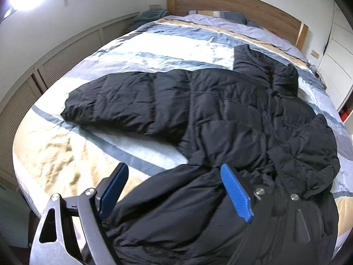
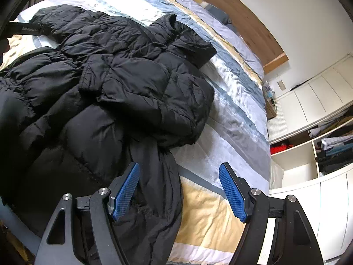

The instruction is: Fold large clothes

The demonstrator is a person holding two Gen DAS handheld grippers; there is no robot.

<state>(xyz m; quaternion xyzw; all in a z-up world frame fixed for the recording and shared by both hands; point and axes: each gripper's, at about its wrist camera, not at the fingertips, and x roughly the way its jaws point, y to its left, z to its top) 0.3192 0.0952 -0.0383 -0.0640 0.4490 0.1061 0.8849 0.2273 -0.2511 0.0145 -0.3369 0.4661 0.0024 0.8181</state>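
Observation:
A black puffer jacket [image 1: 220, 114] lies on the striped bed cover [image 1: 66, 154], one sleeve stretched out to the left, the other sleeve bunched on top at the right. My left gripper [image 1: 174, 176] is open, its blue pads on either side of the jacket's near hem. In the right wrist view the jacket [image 2: 99, 92] fills the left half, with the folded sleeve on top. My right gripper [image 2: 179, 178] is open, with the jacket's lower right corner between its fingers near the left pad [image 2: 125, 192].
A wooden headboard [image 1: 231, 4] stands at the far end of the bed. Slatted panels [image 1: 66, 53] run along the left wall. White wardrobe shelves [image 2: 313, 137] with clothes stand right of the bed. The bed's near edge lies just below both grippers.

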